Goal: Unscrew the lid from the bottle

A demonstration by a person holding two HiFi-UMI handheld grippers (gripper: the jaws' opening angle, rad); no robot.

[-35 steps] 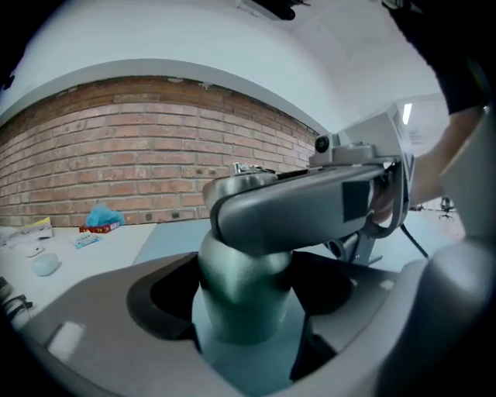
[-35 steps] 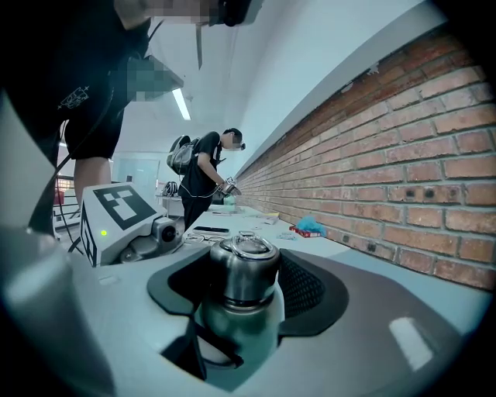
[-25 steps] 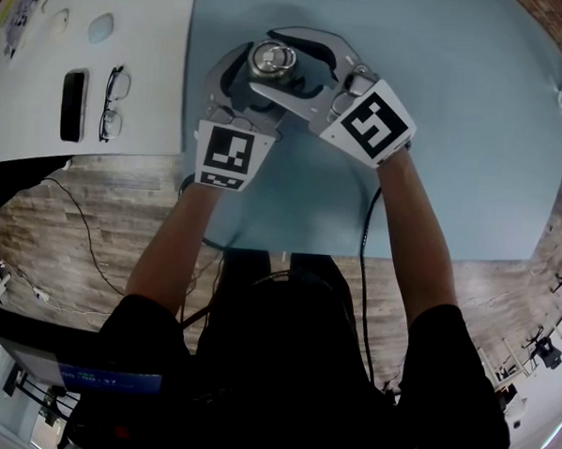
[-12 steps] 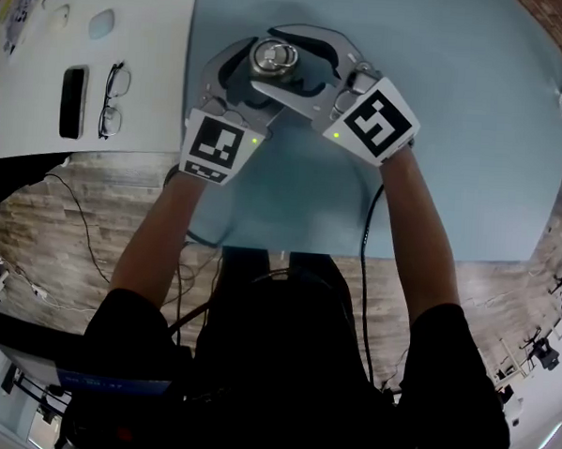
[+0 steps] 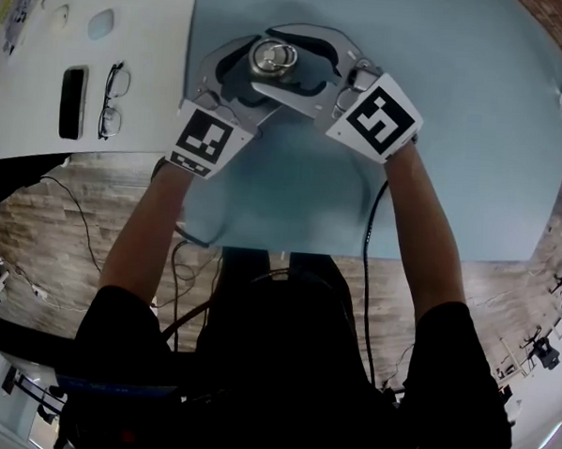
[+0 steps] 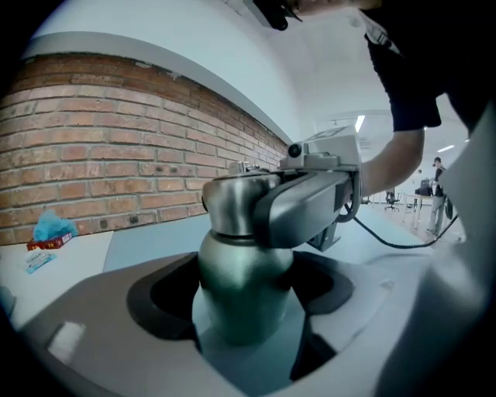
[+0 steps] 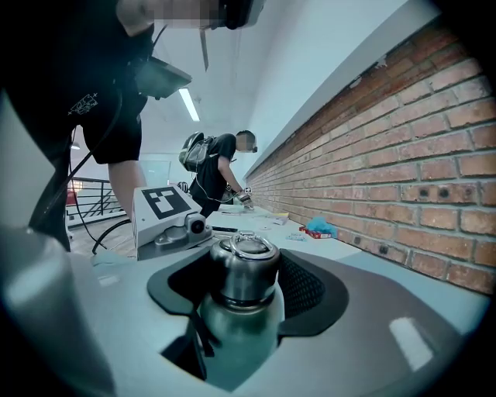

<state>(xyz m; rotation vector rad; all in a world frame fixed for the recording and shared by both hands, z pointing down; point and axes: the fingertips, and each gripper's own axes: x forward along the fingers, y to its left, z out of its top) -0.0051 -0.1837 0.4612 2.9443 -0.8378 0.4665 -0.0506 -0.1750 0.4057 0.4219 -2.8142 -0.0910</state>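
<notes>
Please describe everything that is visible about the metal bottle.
The bottle is brushed metal with a greenish sheen, a rounded shoulder and a narrow neck. Its steel lid, with a ring on top, is still on. It is upright over the pale blue table. The left tool clamps its body, the right tool its lid.

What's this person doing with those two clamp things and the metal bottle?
A person is working a handheld tool in each hand at a light blue table. The left tool is closed around the body of an upright metal bottle, and the right tool is clamped on its lid. The lid is not off yet.
</notes>
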